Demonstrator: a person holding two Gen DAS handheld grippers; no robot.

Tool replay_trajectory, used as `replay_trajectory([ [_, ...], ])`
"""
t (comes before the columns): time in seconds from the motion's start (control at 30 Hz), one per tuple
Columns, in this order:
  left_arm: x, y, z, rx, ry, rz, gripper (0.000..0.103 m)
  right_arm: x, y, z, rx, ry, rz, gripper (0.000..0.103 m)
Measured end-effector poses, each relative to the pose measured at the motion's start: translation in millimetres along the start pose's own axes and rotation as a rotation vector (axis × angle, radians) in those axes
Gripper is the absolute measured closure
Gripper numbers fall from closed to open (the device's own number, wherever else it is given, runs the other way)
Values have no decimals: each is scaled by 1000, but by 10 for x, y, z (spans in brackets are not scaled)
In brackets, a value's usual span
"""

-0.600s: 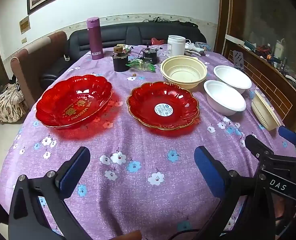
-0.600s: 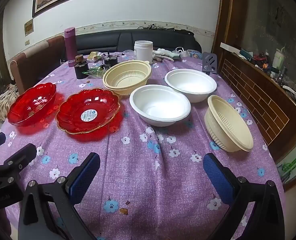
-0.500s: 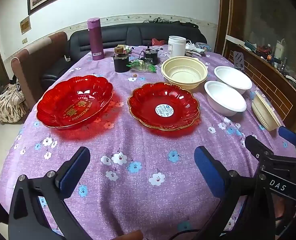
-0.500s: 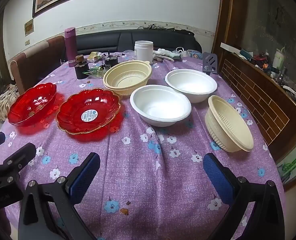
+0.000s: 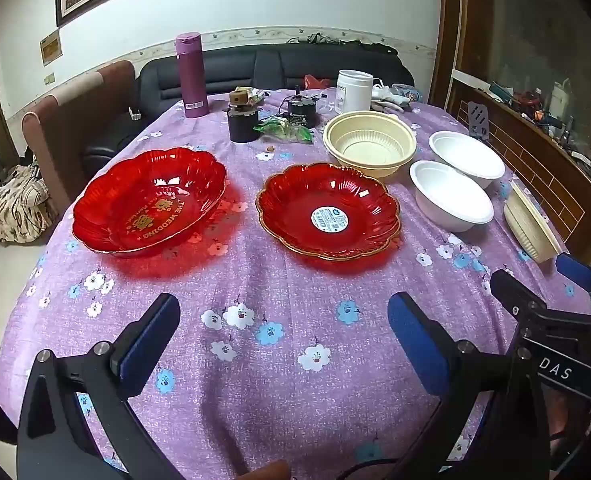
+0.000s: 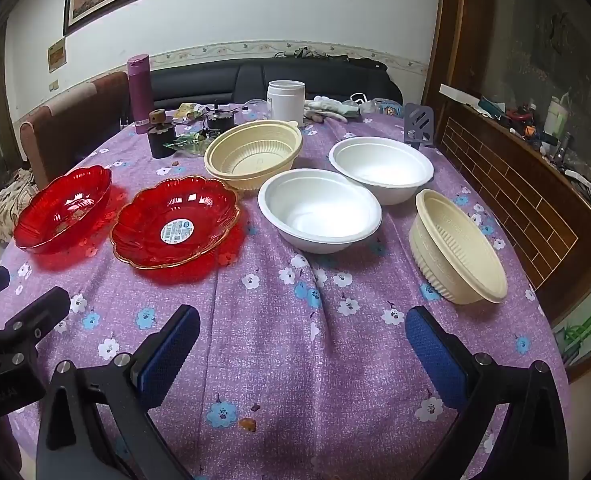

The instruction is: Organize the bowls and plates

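My left gripper (image 5: 283, 324): the fingers (image 5: 147, 340) stand spread wide, nothing between them; they hang over bare cloth at the 6 o'clock edge of the worktop (image 5: 295, 380).
My right gripper (image 6: 301, 336): also fully apart and empty, above the cloth at 6 o'clock in its own view.
Red plate with gold letters (image 5: 149, 202): at 10 o'clock from my left fingers, flat on the purple flowered cloth.
Red plate with white sticker (image 5: 327, 210): at 12 o'clock from my left fingers, just beside the first red plate but apart from it.
Cream ribbed bowl, far (image 6: 255, 154): upright, at 11 o'clock from my right fingers, its rim very close to the sticker plate.
White bowl, near (image 6: 319, 210): at 12 o'clock from my right fingers, upright.
White bowl, far (image 6: 381, 168): behind the near one at 1 o'clock, the rims seem to touch.
Cream ribbed bowl, near (image 6: 457, 246): at 2 o'clock, tilted, near the worktop edge.
Back of worktop: a purple flask (image 5: 191, 76), a white jar (image 5: 353, 92), a small black pot (image 5: 243, 124).
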State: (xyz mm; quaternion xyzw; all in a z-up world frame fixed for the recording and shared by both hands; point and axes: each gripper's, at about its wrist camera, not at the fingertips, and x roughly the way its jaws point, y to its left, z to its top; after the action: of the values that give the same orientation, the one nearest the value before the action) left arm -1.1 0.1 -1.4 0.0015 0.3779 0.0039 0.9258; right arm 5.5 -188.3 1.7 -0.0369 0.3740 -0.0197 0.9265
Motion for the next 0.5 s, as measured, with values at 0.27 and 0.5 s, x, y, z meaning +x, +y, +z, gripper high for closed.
replay_trajectory([
  [0.27, 36, 26, 1, -4, 5, -4, 0, 7, 1, -2, 0, -1, 0, 0],
  [0.5, 35, 30, 1, -8, 7, -6, 0, 42, 6, 3, 2, 0, -7, 0],
])
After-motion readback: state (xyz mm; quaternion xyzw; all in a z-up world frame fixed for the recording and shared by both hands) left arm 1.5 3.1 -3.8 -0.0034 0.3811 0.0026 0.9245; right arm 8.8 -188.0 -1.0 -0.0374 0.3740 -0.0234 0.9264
